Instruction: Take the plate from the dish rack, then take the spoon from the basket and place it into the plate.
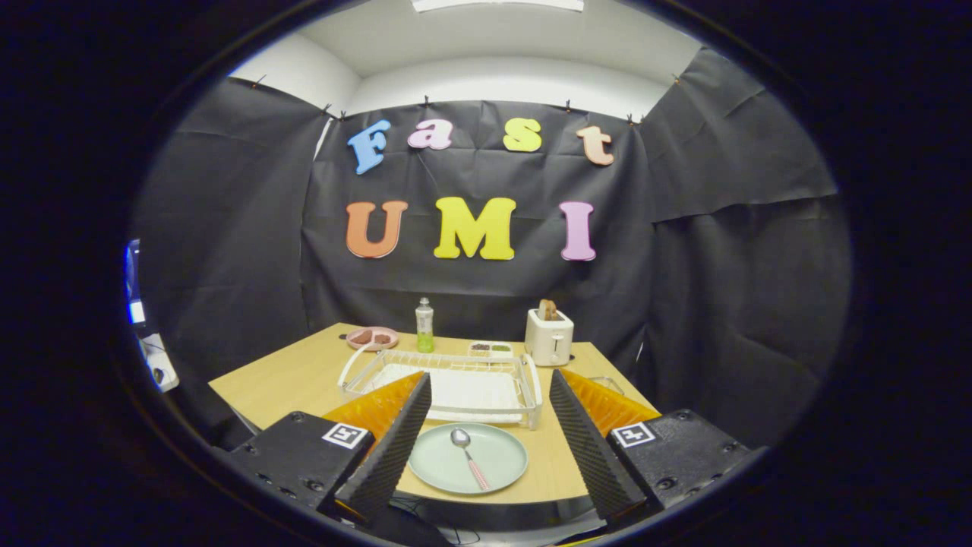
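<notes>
A pale green plate [497,467] lies flat on the wooden table [296,380] near its front edge, between my fingers and below them. A spoon [468,454] with a pink handle rests in the plate, bowl pointing away from me. Just beyond the plate stands the white wire dish rack [448,380] with a white mat inside. My gripper [486,414] is open, raised above the plate, with nothing held between its fingers.
Behind the rack stand a green bottle [424,327], a white toaster [549,336] with bread in it, a pink dish [372,337] with food and a small tray [490,349]. A clear container [607,384] sits to the right of the rack.
</notes>
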Motion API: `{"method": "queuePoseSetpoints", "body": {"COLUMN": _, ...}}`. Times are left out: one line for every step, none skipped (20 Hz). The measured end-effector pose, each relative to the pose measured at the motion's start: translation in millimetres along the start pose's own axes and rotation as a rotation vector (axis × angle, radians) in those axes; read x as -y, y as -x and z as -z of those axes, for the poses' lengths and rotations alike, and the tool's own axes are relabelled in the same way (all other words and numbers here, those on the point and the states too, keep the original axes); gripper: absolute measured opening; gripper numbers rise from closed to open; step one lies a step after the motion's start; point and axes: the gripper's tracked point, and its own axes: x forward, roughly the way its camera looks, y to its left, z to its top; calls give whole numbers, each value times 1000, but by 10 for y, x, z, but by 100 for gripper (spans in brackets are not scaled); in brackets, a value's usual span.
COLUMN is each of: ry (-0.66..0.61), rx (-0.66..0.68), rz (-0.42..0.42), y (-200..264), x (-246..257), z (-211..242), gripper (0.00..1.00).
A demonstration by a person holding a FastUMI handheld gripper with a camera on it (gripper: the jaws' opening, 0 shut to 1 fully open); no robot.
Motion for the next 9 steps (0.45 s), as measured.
{"method": "queuePoseSetpoints", "body": {"ry": -14, "rx": 8, "rz": -13, "y": 2, "x": -30, "z": -18, "gripper": 100}}
{"method": "queuePoseSetpoints", "body": {"ry": -30, "rx": 12, "rz": -29, "y": -3, "x": -62, "z": -20, "gripper": 100}}
{"method": "queuePoseSetpoints", "body": {"ry": -40, "rx": 13, "rz": -39, "y": 13, "x": -76, "z": -9, "gripper": 100}}
{"method": "queuePoseSetpoints", "body": {"ry": -46, "rx": 10, "rz": -40, "y": 16, "x": -63, "z": 0, "gripper": 100}}
{"method": "queuePoseSetpoints", "body": {"ry": -49, "rx": 9, "rz": -35, "y": 20, "x": -44, "z": 9, "gripper": 100}}
{"method": "queuePoseSetpoints", "body": {"ry": -51, "rx": 8, "rz": -34, "y": 20, "x": -40, "z": 10, "gripper": 100}}
{"method": "queuePoseSetpoints", "body": {"ry": -53, "rx": 9, "rz": -36, "y": 17, "x": -58, "z": 14, "gripper": 100}}
{"method": "queuePoseSetpoints", "body": {"ry": -54, "rx": 8, "rz": -34, "y": 18, "x": -58, "z": 17, "gripper": 100}}
{"method": "queuePoseSetpoints", "body": {"ry": -52, "rx": 5, "rz": -31, "y": 7, "x": -56, "z": 36, "gripper": 100}}
